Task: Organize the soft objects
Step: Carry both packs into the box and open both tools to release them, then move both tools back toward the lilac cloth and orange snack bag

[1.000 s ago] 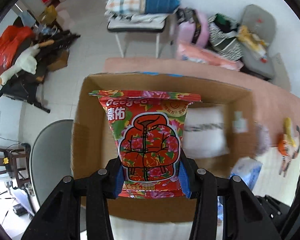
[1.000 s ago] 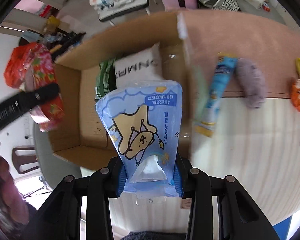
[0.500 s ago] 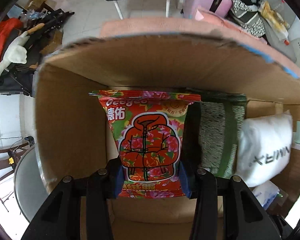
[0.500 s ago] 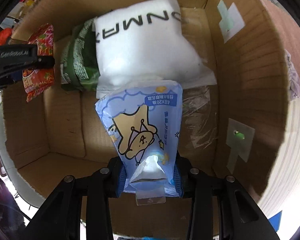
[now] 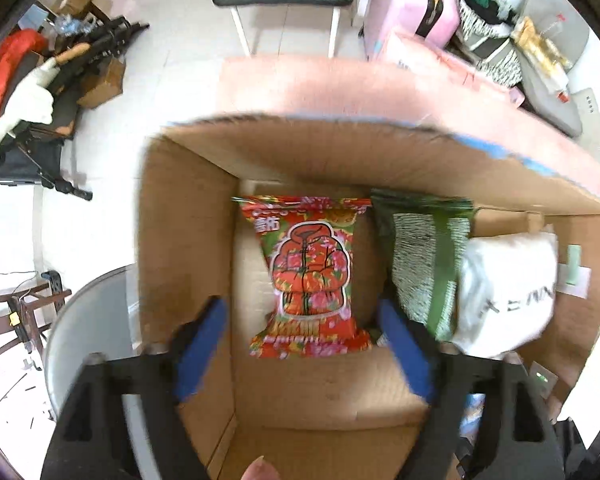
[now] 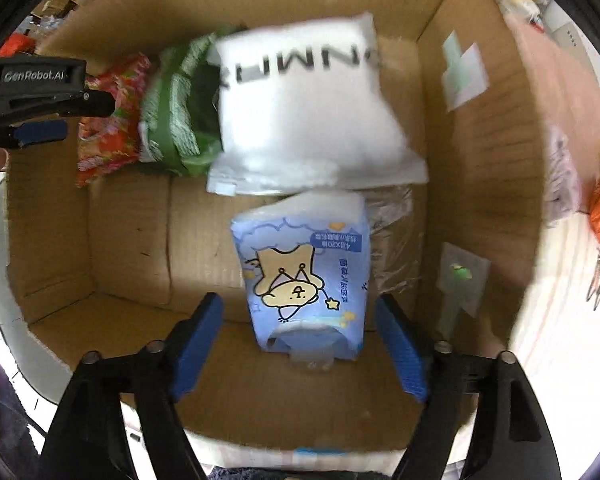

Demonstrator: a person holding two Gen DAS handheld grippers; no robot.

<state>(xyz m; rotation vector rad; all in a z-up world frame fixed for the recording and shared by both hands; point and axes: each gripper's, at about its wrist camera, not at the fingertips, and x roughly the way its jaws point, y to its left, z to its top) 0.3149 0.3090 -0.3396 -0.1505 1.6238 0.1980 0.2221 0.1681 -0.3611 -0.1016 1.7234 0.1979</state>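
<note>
Both tongs [image 5: 304, 344] [image 6: 300, 344] just opened over the cardboard box [image 6: 132, 240].

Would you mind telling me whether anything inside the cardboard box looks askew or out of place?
Mostly tidy. Only the white pillow pack looks askew: it sits tilted, overlapping the green packet and meeting the blue tissue pack at its lower edge. The red floral packet lies flat. Nothing looks spilled or torn.
</note>
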